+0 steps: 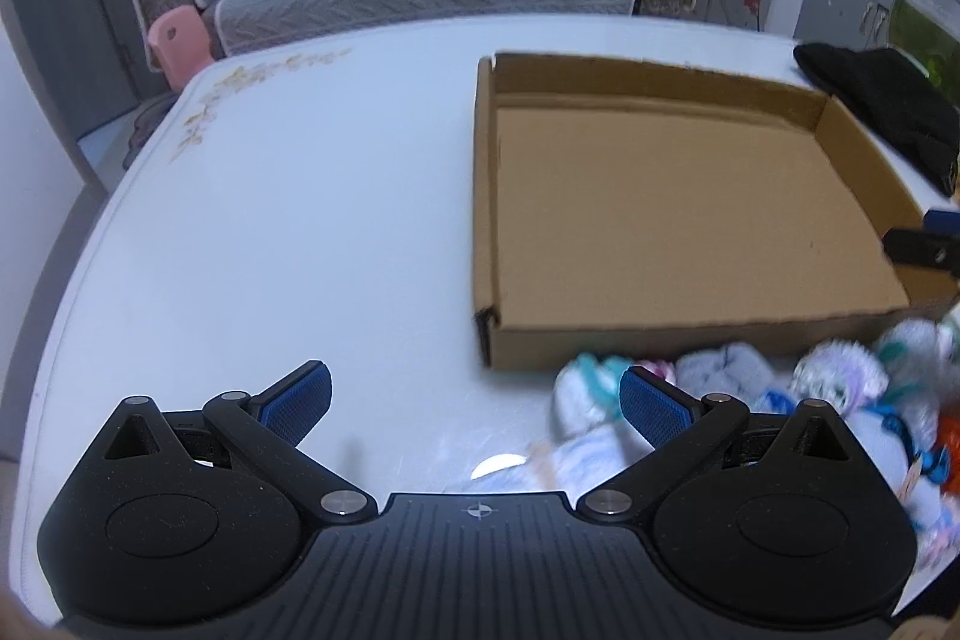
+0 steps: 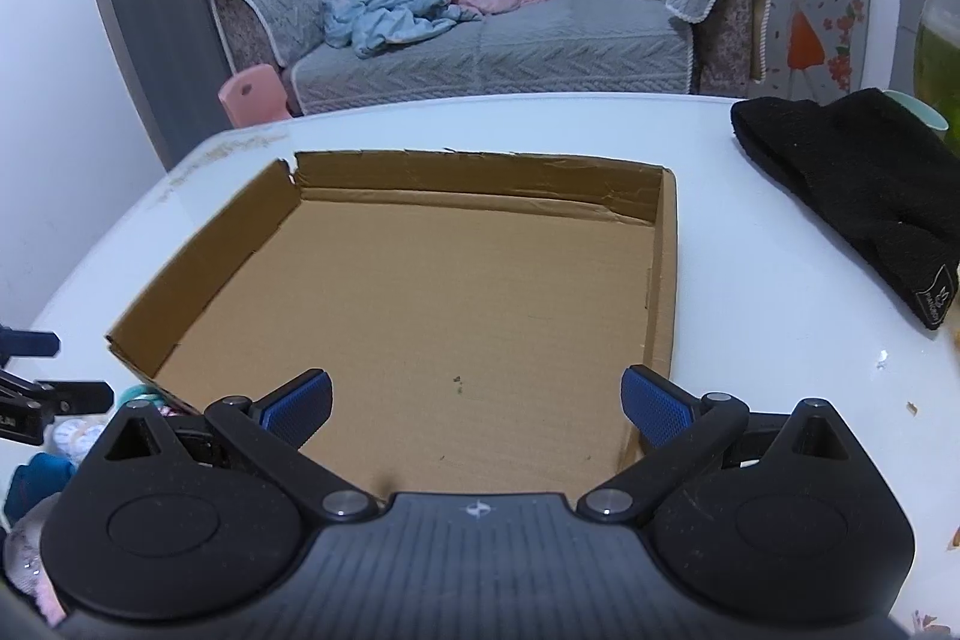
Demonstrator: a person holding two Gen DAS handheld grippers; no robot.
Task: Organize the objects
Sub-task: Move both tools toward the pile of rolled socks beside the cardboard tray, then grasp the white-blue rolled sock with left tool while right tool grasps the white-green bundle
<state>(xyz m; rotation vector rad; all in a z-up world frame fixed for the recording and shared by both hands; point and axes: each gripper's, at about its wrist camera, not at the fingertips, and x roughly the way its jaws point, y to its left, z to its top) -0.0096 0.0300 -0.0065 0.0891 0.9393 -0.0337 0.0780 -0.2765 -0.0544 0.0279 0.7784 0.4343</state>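
Note:
A shallow, empty cardboard box (image 1: 678,196) lies on the white table (image 1: 288,232); it also shows in the right wrist view (image 2: 432,280). A pile of small rolled socks (image 1: 750,388) in white, teal and purple lies just in front of the box, and its left end shows in the right wrist view (image 2: 42,466). My left gripper (image 1: 477,403) is open and empty above the table, left of the pile. My right gripper (image 2: 477,403) is open and empty over the box's near edge. The right gripper's tips show in the left view (image 1: 927,244).
A black knit hat (image 2: 852,184) lies on the table right of the box, also in the left wrist view (image 1: 882,106). A grey sofa (image 2: 510,34) with a blue blanket stands beyond the table. A pink stool (image 1: 177,40) stands at the table's far left corner.

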